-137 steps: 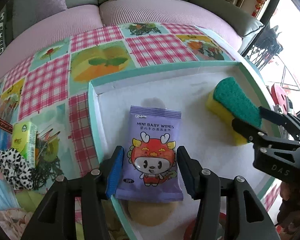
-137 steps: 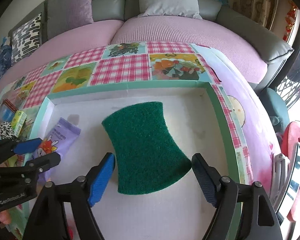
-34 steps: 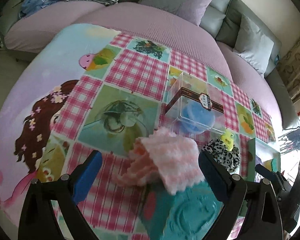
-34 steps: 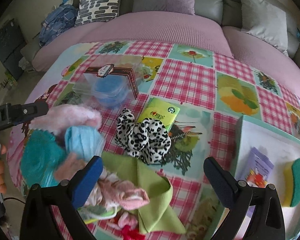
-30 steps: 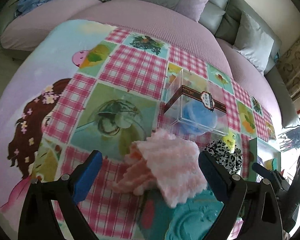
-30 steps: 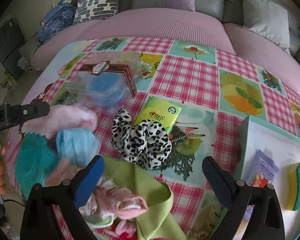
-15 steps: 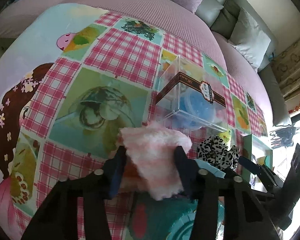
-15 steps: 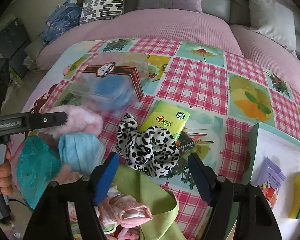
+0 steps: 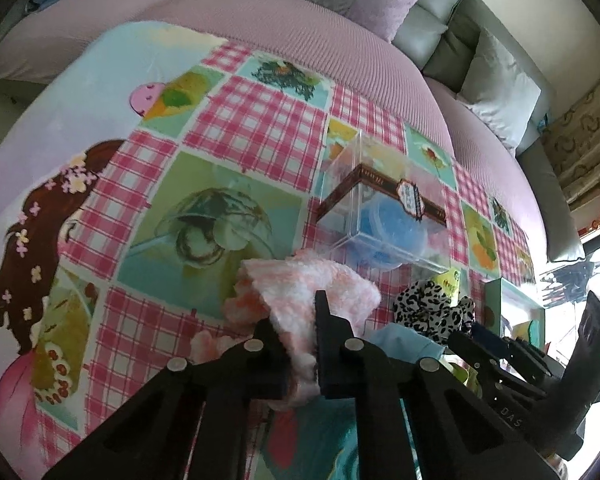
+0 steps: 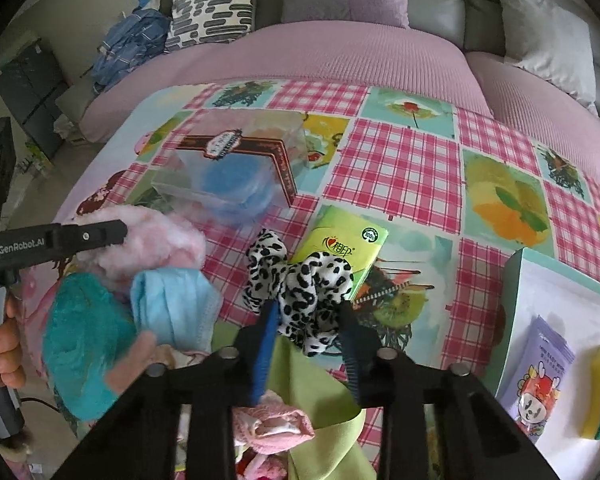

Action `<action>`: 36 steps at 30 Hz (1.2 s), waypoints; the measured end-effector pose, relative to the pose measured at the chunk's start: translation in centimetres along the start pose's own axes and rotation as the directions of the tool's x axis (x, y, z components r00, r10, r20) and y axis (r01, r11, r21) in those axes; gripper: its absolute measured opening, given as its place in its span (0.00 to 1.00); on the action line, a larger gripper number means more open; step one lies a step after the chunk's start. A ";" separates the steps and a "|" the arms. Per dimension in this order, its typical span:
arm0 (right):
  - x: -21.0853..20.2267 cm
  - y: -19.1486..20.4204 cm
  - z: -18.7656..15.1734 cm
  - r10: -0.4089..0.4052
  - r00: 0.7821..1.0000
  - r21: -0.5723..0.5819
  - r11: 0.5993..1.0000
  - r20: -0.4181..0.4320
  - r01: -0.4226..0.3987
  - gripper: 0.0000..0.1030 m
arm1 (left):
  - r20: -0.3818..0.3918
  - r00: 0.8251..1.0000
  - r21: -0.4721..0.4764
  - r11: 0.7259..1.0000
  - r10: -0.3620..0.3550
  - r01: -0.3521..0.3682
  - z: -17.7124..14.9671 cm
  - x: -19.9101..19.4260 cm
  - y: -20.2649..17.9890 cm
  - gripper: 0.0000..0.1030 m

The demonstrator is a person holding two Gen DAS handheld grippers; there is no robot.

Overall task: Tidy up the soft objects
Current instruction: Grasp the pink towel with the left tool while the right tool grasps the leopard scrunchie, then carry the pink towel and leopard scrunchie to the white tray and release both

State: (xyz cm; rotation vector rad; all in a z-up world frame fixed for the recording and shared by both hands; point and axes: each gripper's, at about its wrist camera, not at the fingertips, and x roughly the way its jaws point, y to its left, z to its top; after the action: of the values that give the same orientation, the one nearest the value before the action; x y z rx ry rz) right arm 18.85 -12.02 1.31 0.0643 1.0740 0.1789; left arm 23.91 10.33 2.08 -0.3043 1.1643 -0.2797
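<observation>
1. Left gripper (image 9: 296, 320): jaws just closed, pinching fluffy pink-white knit cloth (image 9: 308, 284) on checked tablecloth (image 9: 260, 132).
2. Right gripper (image 10: 308, 316): jaws just closing, clamping black-white leopard-print fabric scrunchie (image 10: 300, 280) beside green tissue pack (image 10: 344, 240).

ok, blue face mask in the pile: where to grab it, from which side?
Take the blue face mask across its bunched pleats near the upper fold, coming down from above. It lies crumpled on top of the pile, teal cloth alongside, so a side approach would snag neighbours.
</observation>
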 end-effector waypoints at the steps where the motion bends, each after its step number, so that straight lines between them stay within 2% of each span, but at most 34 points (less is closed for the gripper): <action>1: -0.1 0.1 0.0 0.002 1.000 -0.001 1.000 0.003 -0.002 0.23 | 0.011 1.000 0.002 1.000 0.006 -0.006 0.0 -0.4 -0.1 0.09; 2: -0.3 0.2 -0.1 0.004 1.000 -0.001 1.000 0.007 -0.004 0.17 | 0.021 1.000 0.005 1.000 0.011 -0.011 0.0 -0.8 -0.2 0.09; 11: -2.9 -0.3 -0.2 0.038 0.998 0.029 0.999 0.056 -0.040 0.13 | 0.111 0.993 0.009 0.999 0.049 -0.050 -0.2 -4.3 -1.1 0.09; 18: -6.0 -0.4 -0.8 0.038 0.992 0.023 0.999 0.120 -0.041 0.13 | 0.193 0.979 0.033 0.996 0.072 -0.080 -0.5 -7.9 -3.4 0.09; 28: -11.2 -2.7 -1.9 0.000 0.976 0.078 0.997 0.216 -0.017 0.13 | 0.257 0.966 0.116 0.991 0.038 -0.070 -0.9 -10.9 -9.0 0.09; 36: -14.3 -6.0 -2.8 -0.089 0.957 0.155 0.987 0.277 0.047 0.13 | 0.303 0.953 0.208 0.976 -0.001 -0.065 -1.4 -10.6 -15.2 0.09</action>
State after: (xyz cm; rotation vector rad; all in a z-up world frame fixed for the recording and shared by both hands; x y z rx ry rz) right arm 10.46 -20.56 11.54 0.1809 0.7996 0.0257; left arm 17.87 0.04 16.30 -0.1298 0.8271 -0.3166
